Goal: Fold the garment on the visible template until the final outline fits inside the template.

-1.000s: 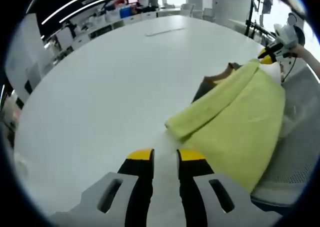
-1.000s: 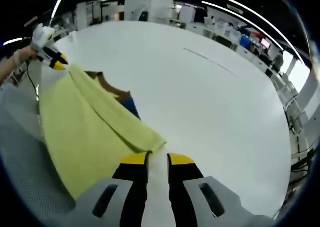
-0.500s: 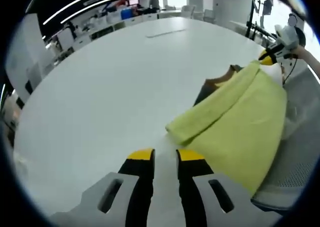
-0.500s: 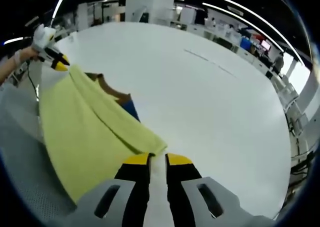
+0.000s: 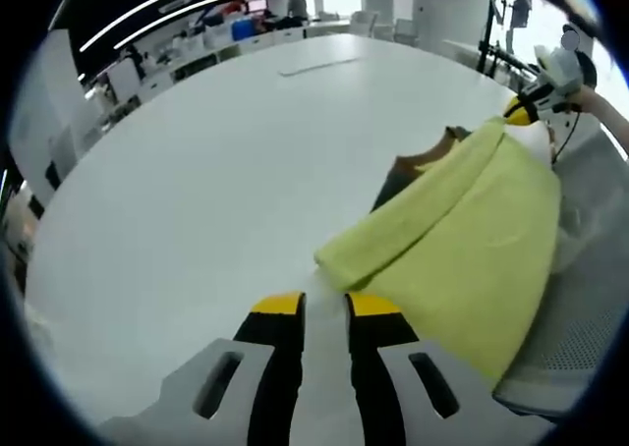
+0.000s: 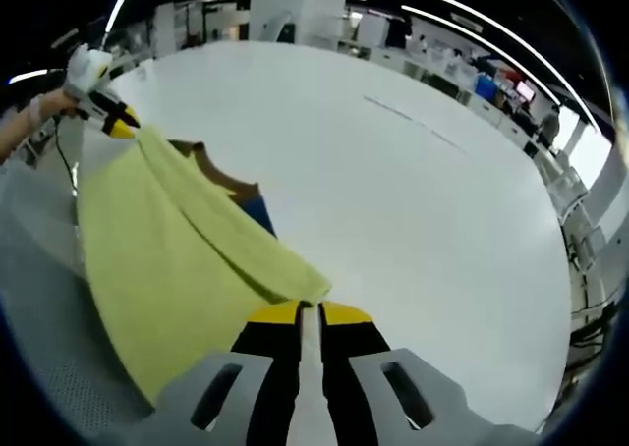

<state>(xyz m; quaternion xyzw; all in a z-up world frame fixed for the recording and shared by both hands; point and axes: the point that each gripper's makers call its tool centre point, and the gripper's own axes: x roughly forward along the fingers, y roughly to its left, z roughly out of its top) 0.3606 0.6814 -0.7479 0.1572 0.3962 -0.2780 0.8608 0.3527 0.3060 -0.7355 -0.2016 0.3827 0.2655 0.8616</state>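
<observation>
Step in hand: lifting fold edge of yellow-green fabric garment (image 5: 462, 240) on white round table (image 5: 197, 171).

Left gripper (image 5: 323, 304) at 6 o'clock, right gripper (image 6: 309, 313) likewise; each nearly closed beside corner, grip on cloth unclear.

Next: carry edge across, lay flat.

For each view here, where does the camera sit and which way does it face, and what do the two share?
Left gripper view: rides on the left tool, looking along its parted jaws across the white table at the yellow garment; the right tool comes in at far right.
Right gripper view: rides on the right tool, jaws nearly closed at a garment corner; the left tool and a hand show at far left.
Shared: garment, table, brown collar.
</observation>
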